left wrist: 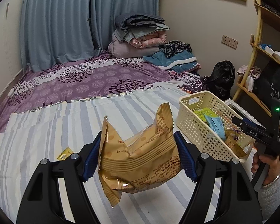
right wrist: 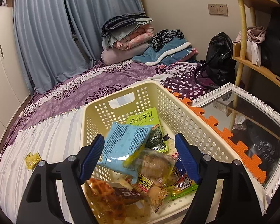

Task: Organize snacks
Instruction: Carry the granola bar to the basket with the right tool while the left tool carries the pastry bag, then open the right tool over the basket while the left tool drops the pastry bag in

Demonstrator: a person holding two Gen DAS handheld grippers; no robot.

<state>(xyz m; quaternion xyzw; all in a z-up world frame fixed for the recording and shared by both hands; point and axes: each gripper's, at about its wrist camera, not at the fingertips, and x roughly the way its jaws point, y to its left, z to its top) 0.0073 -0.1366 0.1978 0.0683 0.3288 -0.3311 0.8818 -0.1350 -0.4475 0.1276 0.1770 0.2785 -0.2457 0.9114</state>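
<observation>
My left gripper [left wrist: 139,136] is shut on a tan snack bag [left wrist: 140,156], held off the striped sheet [left wrist: 56,127] just left of the cream perforated basket [left wrist: 196,130]. My right gripper [right wrist: 139,137] hangs open over the basket [right wrist: 177,115], and its pads press on nothing. Between its fingers, a clear cookie pack with a yellow label [right wrist: 155,166] looks blurred and free of the pads. The basket also holds a light blue pack [right wrist: 125,145], a green seaweed pack [right wrist: 143,116] and a waffle pack [right wrist: 106,196]. A small yellow sachet [right wrist: 32,159] lies on the sheet to the basket's left.
A white-framed mirror [right wrist: 242,115] and an orange foam mat [right wrist: 224,136] lie right of the basket. Behind them stand a black bag [right wrist: 220,59] and a wooden shelf [right wrist: 252,59]. Folded bedding [right wrist: 127,37] is piled at the far end of the purple bedspread [right wrist: 102,82].
</observation>
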